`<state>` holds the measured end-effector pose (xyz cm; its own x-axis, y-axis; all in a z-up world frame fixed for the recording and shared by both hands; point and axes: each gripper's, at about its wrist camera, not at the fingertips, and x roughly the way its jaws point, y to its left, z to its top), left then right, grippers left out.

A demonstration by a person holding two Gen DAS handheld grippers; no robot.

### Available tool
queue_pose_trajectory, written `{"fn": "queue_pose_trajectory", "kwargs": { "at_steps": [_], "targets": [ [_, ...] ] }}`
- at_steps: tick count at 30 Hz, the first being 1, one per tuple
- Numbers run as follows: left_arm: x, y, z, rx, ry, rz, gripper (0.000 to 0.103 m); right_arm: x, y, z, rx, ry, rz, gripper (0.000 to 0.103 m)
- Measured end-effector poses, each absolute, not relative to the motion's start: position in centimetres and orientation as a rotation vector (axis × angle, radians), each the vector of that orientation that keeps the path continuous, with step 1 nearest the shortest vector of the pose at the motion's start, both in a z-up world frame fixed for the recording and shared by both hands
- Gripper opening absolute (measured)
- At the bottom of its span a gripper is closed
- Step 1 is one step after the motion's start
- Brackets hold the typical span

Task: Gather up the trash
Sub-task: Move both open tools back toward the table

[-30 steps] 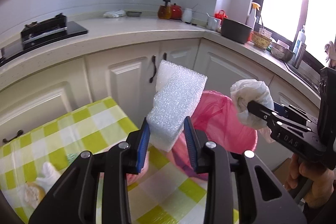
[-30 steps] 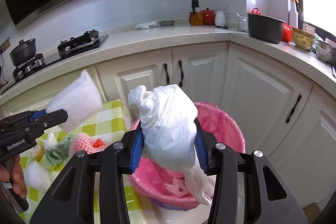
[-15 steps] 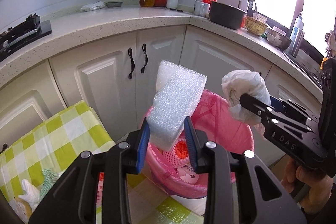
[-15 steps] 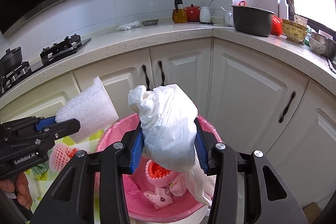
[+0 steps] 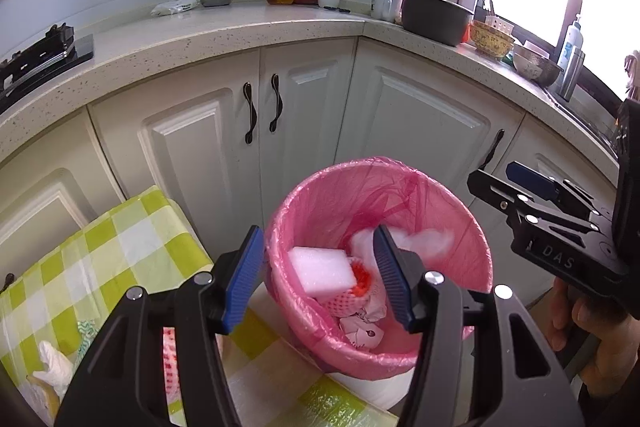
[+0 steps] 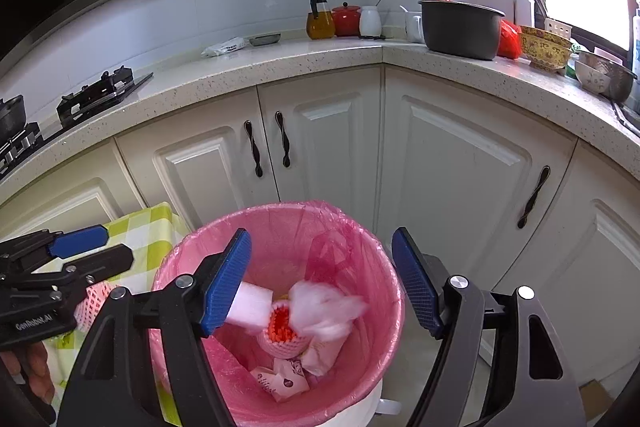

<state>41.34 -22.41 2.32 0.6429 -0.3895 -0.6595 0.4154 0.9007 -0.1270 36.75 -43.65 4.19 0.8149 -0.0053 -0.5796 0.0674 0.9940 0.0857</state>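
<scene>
A bin with a pink liner [image 5: 320, 187] [image 6: 372, 247] stands by the white cabinets. Inside it lie a white foam block [image 5: 322, 269] [image 6: 254, 307], a blurred white plastic bag [image 5: 424, 241] [image 6: 324, 309], a red fruit in foam netting [image 5: 354, 287] [image 6: 282, 335] and paper scraps. My left gripper [image 5: 318, 277] hovers over the bin's near rim, its jaws opening with nothing pressed between them. My right gripper [image 6: 320, 283] hangs above the bin, jaws opening and empty. Each gripper shows in the other's view, the right gripper [image 5: 516, 187] at the right, the left gripper [image 6: 96, 247] at the left.
A table with a green checked cloth [image 5: 100, 259] [image 6: 148, 227] stands left of the bin, with more scraps [image 5: 52, 367] and a foam net [image 6: 94, 297] on it. Behind run white cabinets [image 5: 304, 115] and a countertop holding a pot [image 6: 460, 29] and jars.
Both grippers moved over the bin and opened. The foam block left the left gripper and the white bag left the right gripper; both are now down in the bin.
</scene>
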Motion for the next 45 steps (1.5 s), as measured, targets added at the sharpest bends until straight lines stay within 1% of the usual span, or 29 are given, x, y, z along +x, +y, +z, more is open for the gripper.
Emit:
{"fn": "queue_pose_trajectory", "kwargs": {
  "at_steps": [8,15,18,21,26,31,33,36,45],
  "targets": [
    [38.1,-17.2,3.4,-0.011,0.708,-0.406,0.055,34.9,-42.5,4.2,0.119,0.626,-0.01,0.069],
    [32.9,-10.0,3.8,-0.037,0.669,-0.29,0.063,32.0,-38.9,3.9,0.118,0.636,0.062,0.069],
    [31.0,-6.9,3.4,-0.049,0.671,-0.24,0.066,30.9,-36.6,3.6,0.112,0.654,0.105,0.07],
    [29.1,-3.6,2.5,-0.057,0.683,-0.176,0.066,29.9,-34.4,3.1,0.101,0.671,0.142,0.073],
    [26.8,1.1,1.0,-0.102,0.707,-0.101,0.066,28.4,-30.1,2.1,0.057,0.705,0.226,0.074],
    [25.1,5.5,-0.4,-0.152,0.726,-0.029,0.067,26.6,-25.5,1.2,0.008,0.742,0.333,0.078],
    [24.6,6.7,-0.7,-0.164,0.729,-0.011,0.067,25.8,-23.7,0.8,-0.011,0.76,0.376,0.078],
    [24.1,8.4,-1.1,-0.18,0.729,0.021,0.071,24.7,-21.4,0.1,-0.033,0.786,0.433,0.078],
    [23.6,11.2,-2.1,-0.226,0.742,0.052,0.071,22.3,-16.5,-2.2,-0.117,0.854,0.54,0.078]
  ]
}}
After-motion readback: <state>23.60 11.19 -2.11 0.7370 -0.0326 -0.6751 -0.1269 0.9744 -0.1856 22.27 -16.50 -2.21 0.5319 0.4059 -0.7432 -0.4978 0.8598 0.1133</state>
